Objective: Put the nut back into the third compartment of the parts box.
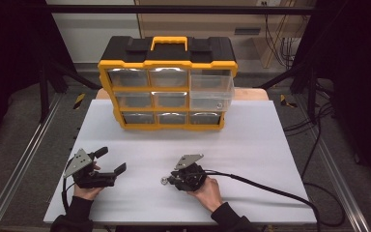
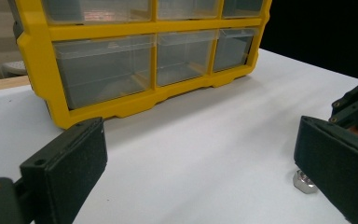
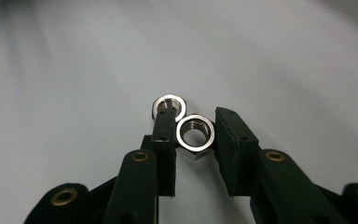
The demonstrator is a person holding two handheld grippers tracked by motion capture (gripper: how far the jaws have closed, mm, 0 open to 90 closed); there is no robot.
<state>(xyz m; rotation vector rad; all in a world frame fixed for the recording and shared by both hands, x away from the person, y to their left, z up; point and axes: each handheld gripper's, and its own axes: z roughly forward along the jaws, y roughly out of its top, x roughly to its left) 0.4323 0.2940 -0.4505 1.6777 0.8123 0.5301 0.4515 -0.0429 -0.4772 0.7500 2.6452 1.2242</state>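
from the high view, a person is sitting at a white table [image 1: 251,145], both forearms reaching in from the near edge. the left gripper [image 1: 111,161] is resting in the left hand [image 1: 88,189] with its jaws spread wide apart and nothing between them. the right gripper [image 1: 167,180], in the right hand [image 1: 207,192], is pointing toward the left gripper, with something small and shiny at its tip, too small here to make out. well beyond both grippers, a yellow and black drawer box [image 1: 168,82] is standing at the far side of the table, its upper right drawer [image 1: 211,91] pulled partway out.

from the left gripper view, the two black jaws are standing far apart at the picture's edges, holding nothing. straight ahead of them, the drawer box [image 2: 135,60] is showing its clear drawers. just beside the right-hand jaw, a nut [image 2: 304,182] is lying on the table [image 2: 205,154], with part of the right gripper [image 2: 354,107] behind it.

from the right gripper view, the jaws are standing slightly apart. one nut [image 3: 195,135] is lying between them, touching the left-hand pad [image 3: 164,135], with a thin gap to the right-hand pad. a second nut [image 3: 168,105] is lying just past the left-hand jaw's tip, touching the first. the gripper is not clamped on either.
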